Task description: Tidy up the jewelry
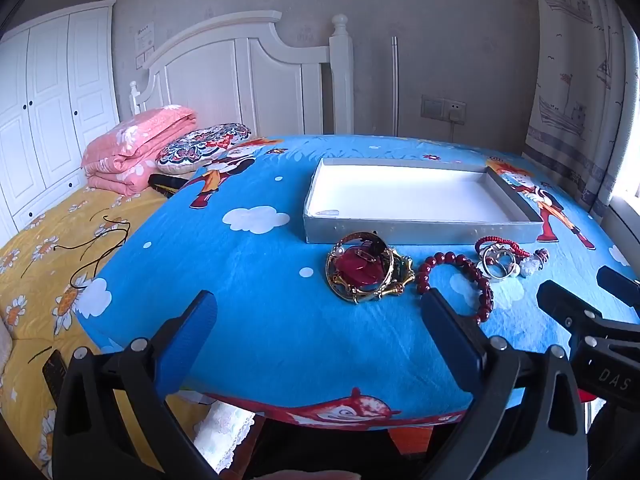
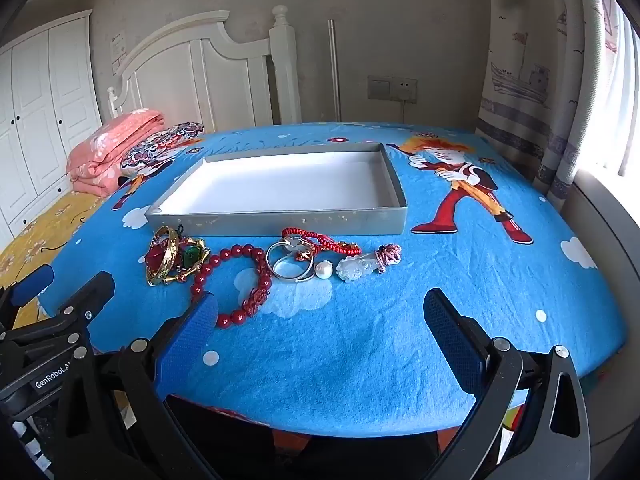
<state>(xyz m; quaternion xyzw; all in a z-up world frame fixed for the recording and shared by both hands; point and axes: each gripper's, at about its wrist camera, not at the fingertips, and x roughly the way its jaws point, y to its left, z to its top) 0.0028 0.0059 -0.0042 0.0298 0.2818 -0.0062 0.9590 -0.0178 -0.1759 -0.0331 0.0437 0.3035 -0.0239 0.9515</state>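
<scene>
Left tongs (image 1: 318, 320): released, jaws spread wide, holding nothing, low over the near edge of the surface.
Right tongs (image 2: 320, 322): released too, empty, near the red bead bracelet.
Surface (image 2: 400, 340): covered with a blue cartoon cloth.
Grey tray (image 2: 280, 222): white inside, nothing in it, behind the jewelry.
Jewelry row, just in front of the tray: gold bangles (image 2: 166, 258) over a red piece, red bead bracelet (image 2: 236, 280), silver rings (image 2: 290, 266), red braided cord (image 2: 320, 240), pearl (image 2: 324, 270), pale jade charm (image 2: 358, 268).
Bed (image 1: 48, 240): left of the surface, yellow flowered sheet, folded pink quilt (image 1: 136, 148).
</scene>
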